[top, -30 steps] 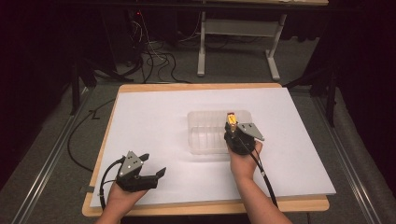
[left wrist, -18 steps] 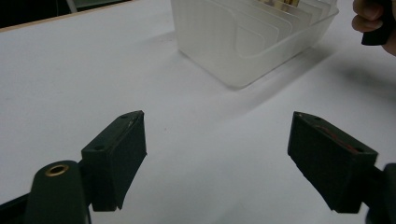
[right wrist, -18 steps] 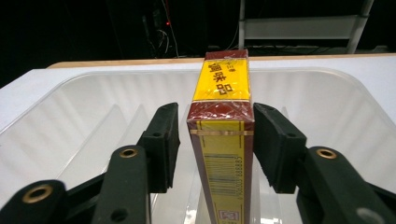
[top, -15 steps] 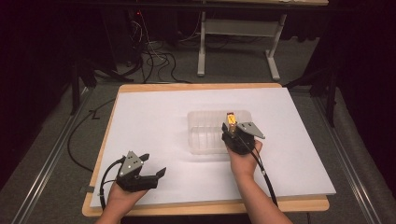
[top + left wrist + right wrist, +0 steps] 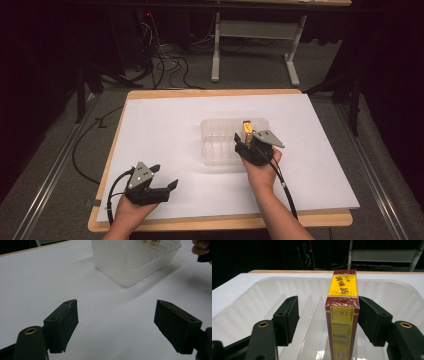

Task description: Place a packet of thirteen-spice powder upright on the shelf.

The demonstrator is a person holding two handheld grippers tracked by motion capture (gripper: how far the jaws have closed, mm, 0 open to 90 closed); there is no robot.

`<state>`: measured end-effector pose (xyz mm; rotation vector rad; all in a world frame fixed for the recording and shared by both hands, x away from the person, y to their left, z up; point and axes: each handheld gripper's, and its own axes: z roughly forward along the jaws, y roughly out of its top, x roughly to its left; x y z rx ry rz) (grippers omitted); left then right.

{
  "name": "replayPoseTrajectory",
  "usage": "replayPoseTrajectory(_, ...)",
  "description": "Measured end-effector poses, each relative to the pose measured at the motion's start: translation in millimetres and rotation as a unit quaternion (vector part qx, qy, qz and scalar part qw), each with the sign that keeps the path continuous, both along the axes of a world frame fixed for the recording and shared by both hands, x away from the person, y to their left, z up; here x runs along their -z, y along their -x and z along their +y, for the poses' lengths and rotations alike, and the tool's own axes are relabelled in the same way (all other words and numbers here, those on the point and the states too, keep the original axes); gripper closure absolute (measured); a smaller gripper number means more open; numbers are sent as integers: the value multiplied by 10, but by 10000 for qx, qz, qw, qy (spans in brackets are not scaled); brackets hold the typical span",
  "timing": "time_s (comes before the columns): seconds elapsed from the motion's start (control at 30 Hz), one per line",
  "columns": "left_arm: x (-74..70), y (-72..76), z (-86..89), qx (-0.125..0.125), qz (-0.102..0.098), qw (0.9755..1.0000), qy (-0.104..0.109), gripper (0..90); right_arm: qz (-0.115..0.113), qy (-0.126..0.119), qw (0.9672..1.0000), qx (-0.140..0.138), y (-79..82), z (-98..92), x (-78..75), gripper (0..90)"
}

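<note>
A lab — white-covered table (image 5: 165, 125), tangled cables (image 5: 165, 62) on dark floor behind.

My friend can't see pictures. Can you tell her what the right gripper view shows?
A tall yellow and dark red box stands between the open right gripper, touching its right side only, above a clear plastic tray with dividers. The tray sits on a white table.

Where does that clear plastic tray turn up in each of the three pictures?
High view: the tray sits mid-table, just ahead of the right gripper.
Left gripper view: top centre to right, beyond the open jaws.
Right gripper view: its ribbed inside spreads behind the jaws.
Shared landmark: the yellow and red box standing in the tray.
</note>
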<state>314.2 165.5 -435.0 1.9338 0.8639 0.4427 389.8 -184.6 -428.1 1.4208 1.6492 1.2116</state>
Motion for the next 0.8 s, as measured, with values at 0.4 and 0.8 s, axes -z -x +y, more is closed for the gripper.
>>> replayPoseTrajectory(0.4,-3,-17,17,-60,3,10000,13,201,16,-197,9970,-743,343,-198,-157,315)
replayPoseTrajectory(0.8,5,-56,83,-237,8,9997,93,201,-46,189,9958,-892,859,-915,-229,342)
